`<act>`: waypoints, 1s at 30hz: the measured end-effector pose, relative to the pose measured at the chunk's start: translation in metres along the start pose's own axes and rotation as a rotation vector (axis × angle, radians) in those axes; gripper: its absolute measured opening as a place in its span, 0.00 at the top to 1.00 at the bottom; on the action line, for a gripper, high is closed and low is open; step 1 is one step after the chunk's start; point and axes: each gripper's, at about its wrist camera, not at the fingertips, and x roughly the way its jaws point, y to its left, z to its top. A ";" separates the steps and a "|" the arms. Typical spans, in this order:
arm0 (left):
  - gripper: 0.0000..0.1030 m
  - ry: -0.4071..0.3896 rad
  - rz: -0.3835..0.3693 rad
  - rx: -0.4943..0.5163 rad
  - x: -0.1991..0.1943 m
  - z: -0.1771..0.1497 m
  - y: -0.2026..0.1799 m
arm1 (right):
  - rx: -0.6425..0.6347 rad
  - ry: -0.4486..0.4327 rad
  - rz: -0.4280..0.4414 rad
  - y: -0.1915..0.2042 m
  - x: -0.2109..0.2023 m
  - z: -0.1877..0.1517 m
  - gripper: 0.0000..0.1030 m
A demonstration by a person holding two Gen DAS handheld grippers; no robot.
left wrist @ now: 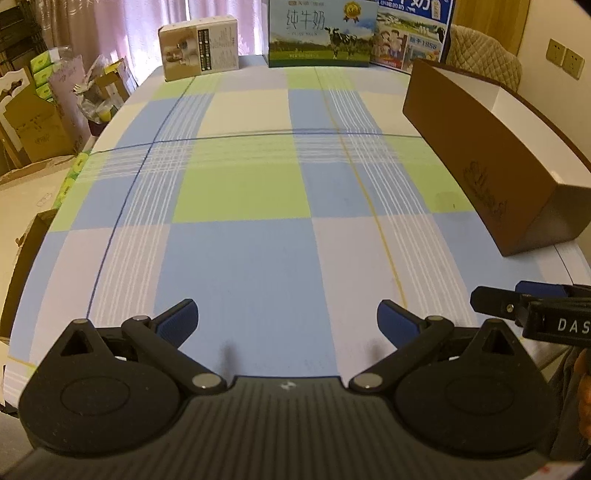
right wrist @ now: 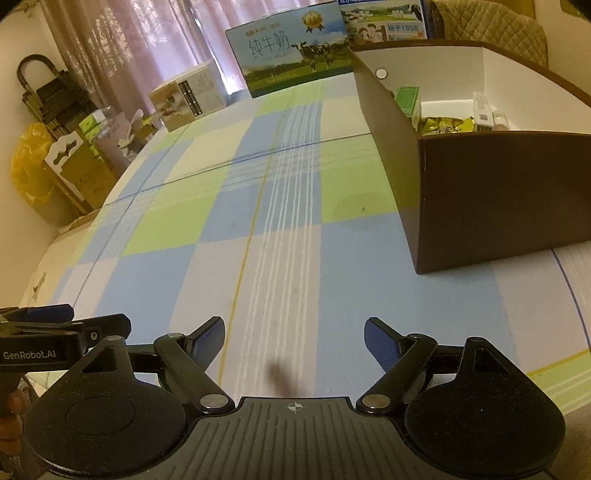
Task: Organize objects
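The left gripper [left wrist: 287,317] has its blue pads wide apart with nothing between them; the right gripper [right wrist: 294,334] is wide apart and empty too; both hang over the checked cloth on the desk [left wrist: 258,240]; the brown box [right wrist: 498,192] sits on the right side of the desk, open on top; inside it lie a green packet [right wrist: 406,99], a yellow bag [right wrist: 447,125] and a white packet [right wrist: 484,109]; two milk cartons [left wrist: 319,33] and a small tan box [left wrist: 199,48] stand at the far edge.
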 end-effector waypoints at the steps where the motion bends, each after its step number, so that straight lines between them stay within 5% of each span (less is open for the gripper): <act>1: 0.01 0.004 -0.005 0.000 0.000 0.000 0.000 | -0.005 0.003 -0.002 0.001 0.001 0.000 0.22; 30: 0.01 0.051 -0.016 0.008 0.009 -0.005 -0.001 | -0.014 0.053 -0.021 0.006 0.008 -0.003 0.22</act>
